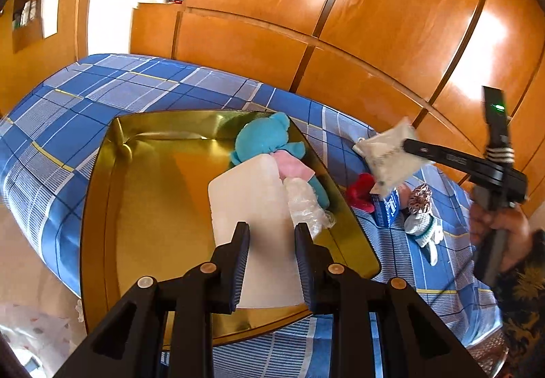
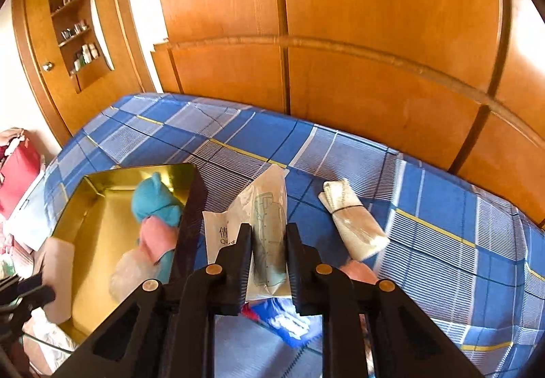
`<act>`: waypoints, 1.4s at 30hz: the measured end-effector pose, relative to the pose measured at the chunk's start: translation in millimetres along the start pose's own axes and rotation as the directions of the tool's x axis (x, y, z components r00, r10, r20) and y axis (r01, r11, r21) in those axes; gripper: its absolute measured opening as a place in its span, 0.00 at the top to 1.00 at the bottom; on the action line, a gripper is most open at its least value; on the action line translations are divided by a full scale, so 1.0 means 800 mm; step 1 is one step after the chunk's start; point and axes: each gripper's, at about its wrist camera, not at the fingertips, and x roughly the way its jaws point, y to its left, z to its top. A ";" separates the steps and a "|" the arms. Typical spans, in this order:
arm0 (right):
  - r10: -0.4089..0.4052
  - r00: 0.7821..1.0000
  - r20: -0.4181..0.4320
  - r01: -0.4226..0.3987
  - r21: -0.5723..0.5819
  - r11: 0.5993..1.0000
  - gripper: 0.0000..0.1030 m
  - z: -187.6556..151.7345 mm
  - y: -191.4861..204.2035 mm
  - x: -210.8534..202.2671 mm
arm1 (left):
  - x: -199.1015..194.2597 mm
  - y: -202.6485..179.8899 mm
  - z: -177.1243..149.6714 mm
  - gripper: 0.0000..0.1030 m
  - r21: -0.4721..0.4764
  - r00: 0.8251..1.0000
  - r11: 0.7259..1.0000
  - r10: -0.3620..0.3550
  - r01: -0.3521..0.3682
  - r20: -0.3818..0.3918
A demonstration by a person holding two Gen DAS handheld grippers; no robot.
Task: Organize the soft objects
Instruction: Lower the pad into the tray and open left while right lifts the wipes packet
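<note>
A gold tray (image 1: 102, 194) lies on the blue plaid bed. In it are a teal plush bear (image 1: 269, 139), a pink cloth (image 1: 293, 166), a crumpled clear plastic bag (image 1: 306, 204) and a pale foam slab (image 1: 259, 217). My left gripper (image 1: 272, 228) is open, its fingers on either side of the slab's near end. My right gripper (image 2: 269, 235) is shut on a white printed packet (image 2: 265, 224) and holds it above the bed, right of the tray (image 2: 92, 187). The packet also shows in the left wrist view (image 1: 388, 156).
On the bed (image 2: 442, 207) lie a rolled cream cloth (image 2: 354, 224), a red soft item (image 1: 361, 190), a blue printed pack (image 1: 390, 207), a patterned scrunchie (image 1: 420, 197) and a white knitted item (image 1: 422, 224). Wooden wardrobe doors (image 1: 340, 20) stand behind the bed.
</note>
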 end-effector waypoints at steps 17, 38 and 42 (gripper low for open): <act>0.099 0.990 -0.100 -0.093 0.058 0.994 0.82 -0.126 -0.036 -0.032 | 0.015 -0.027 -0.010 0.73 0.082 0.992 0.989 0.124 -0.122 -0.025; 0.136 0.985 -0.108 -0.126 0.089 0.988 0.82 -0.145 -0.046 -0.018 | 0.076 0.004 0.040 0.73 -0.004 0.979 0.989 0.146 -0.149 -0.143; 0.134 0.985 -0.105 -0.126 0.080 0.989 0.82 -0.144 -0.044 -0.019 | 0.103 0.026 0.072 0.73 -0.040 0.974 0.984 0.165 -0.173 -0.156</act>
